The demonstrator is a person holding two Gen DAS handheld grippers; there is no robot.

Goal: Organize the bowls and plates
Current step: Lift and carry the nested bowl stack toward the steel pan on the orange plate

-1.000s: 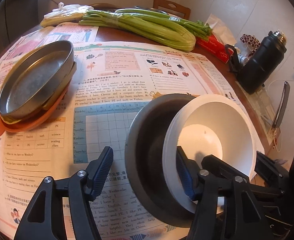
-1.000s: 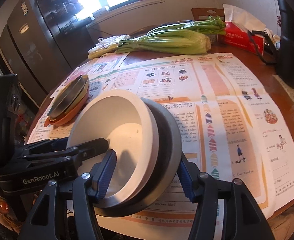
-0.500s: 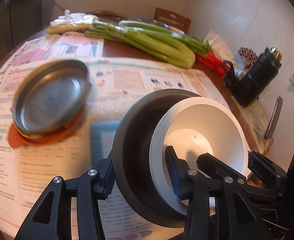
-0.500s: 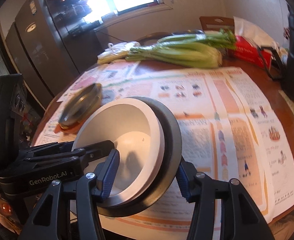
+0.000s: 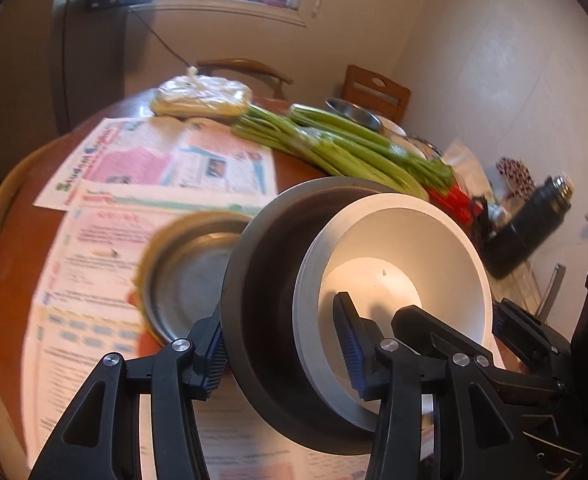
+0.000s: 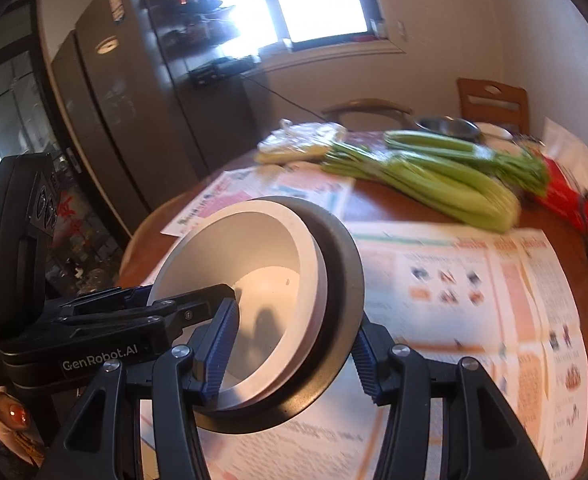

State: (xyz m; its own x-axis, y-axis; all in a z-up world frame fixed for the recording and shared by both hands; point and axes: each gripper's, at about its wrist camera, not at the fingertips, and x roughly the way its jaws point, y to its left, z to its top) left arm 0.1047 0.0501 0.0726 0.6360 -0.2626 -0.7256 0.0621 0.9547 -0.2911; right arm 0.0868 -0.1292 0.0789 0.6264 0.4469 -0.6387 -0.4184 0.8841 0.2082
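Above near table edge, left gripper point(image 5: 284, 354) easing open while pinching grey bowl point(image 5: 266, 288) plus white bowl point(image 5: 405, 276); right gripper point(image 6: 290, 348) clamped opposite. Could slip onto metal plate stack point(image 5: 190, 276).

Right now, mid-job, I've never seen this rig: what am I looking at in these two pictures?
A person holds a two-finger gripper in each hand; each carries a fisheye camera looking forward along it. One picture is from the left gripper, the other from the right gripper. Both clamp the same pair, a white bowl nested in a dark bowl, tilted above the table. The left jaws are opening, bowls between them. On it lie newspapers, stacked metal plates, celery and a black flask.
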